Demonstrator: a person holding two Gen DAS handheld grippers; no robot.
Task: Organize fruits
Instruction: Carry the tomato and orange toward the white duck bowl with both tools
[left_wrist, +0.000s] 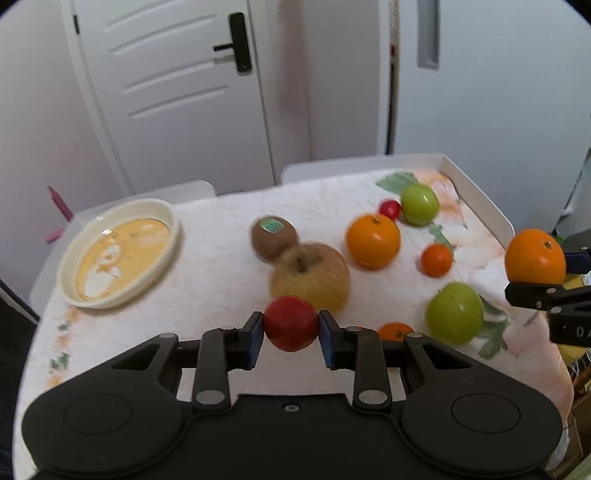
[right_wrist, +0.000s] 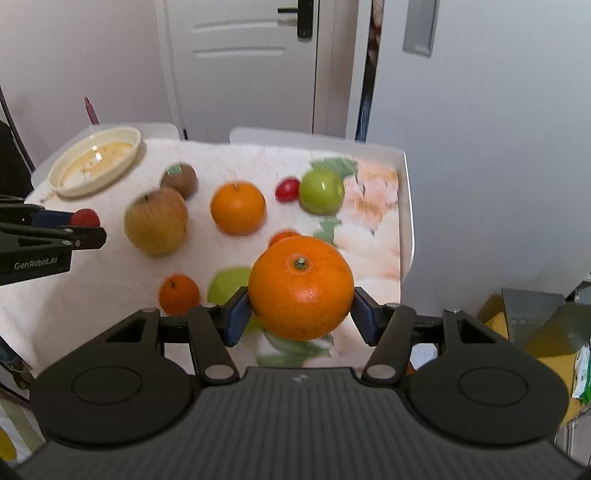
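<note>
Holding a small red fruit (left_wrist: 291, 323) between its blue pads, the left gripper (left_wrist: 291, 330) sits at lower centre of the left wrist view, jaws closed to the fruit's width, lifted above the cloth-covered table (left_wrist: 207, 236). At upper left the cream plate (left_wrist: 120, 253) is empty: nothing sorted onto it yet, by my reading. Centre frame: one kiwi (left_wrist: 274, 237) with sticker, touching the big yellowish apple (left_wrist: 310, 278). Right of these: a large orange (left_wrist: 373, 240), a small red fruit (left_wrist: 390, 209) just beside a green apple (left_wrist: 420, 204), a small tangerine (left_wrist: 436, 260), a second green apple (left_wrist: 453, 313), and another tangerine (left_wrist: 396, 331) partly hidden behind the gripper linkage. At the right edge the right gripper (left_wrist: 535, 280) carries an orange (left_wrist: 535, 256). Right wrist view: right gripper (right_wrist: 301, 312) at lower centre, jaws spread wide and clamped on the held orange (right_wrist: 301, 287), raised off the table. Plate (right_wrist: 95, 160) upper left, bare. Left gripper (right_wrist: 86, 225) enters from the left edge with its red fruit (right_wrist: 85, 218). Count over both views: oranges 2 (one held), tangerines 2, green apples 2, red fruits 2 (one held), yellow apple 1, kiwi 1. Progress: early; two fruits in transit, eight on the cloth, destination grouping unclear.
</note>
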